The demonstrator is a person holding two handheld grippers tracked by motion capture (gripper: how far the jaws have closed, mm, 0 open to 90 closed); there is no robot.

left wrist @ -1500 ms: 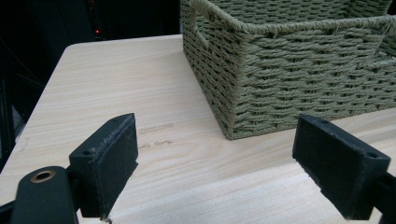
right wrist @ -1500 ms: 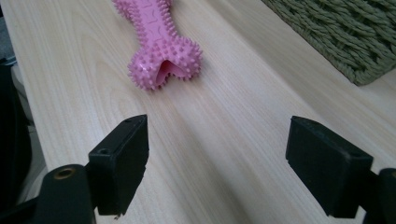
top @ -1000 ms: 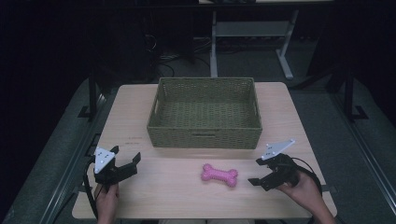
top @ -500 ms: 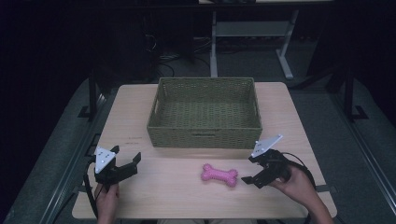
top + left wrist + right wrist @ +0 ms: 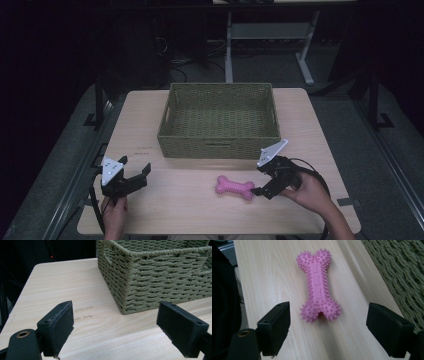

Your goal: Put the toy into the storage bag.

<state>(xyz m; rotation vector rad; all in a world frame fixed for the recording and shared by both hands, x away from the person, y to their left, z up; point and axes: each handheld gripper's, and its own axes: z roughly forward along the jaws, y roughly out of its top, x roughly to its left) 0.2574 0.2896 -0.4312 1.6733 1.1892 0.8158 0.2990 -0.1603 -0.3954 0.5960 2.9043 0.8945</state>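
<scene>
At the left of the high view we see our left gripper [image 5: 131, 175] resting low on the pale wooden table [image 5: 135, 125], a grey three-cornered plate on top of it, its jaws spread wide with nothing between them; in the left gripper view the two black pads, matte and slightly grainy, frame bare wood grain with a few faint marks on it. Further along, in the middle of the table, stands the basket [image 5: 220, 120], a rectangular container woven from olive-green cord in tight horizontal rows, with a braided rim and slot handles in its walls; as far as we can see into it from above, its woven floor holds nothing. In the left gripper view its near corner [image 5: 150, 280] rises just beyond the pads. In front of the basket, apart from its front wall, lies the pink bone toy [image 5: 235, 187], flat on the wood. The right gripper view shows the toy [image 5: 318, 286] as a soft-looking piece with knobbed ends, covered in small spikes, with a smoother embossed strip down its shaft. At the right, our right gripper [image 5: 261, 182] sits just beside one end of the toy, its jaws spread open to either side of that end without touching it.
</scene>
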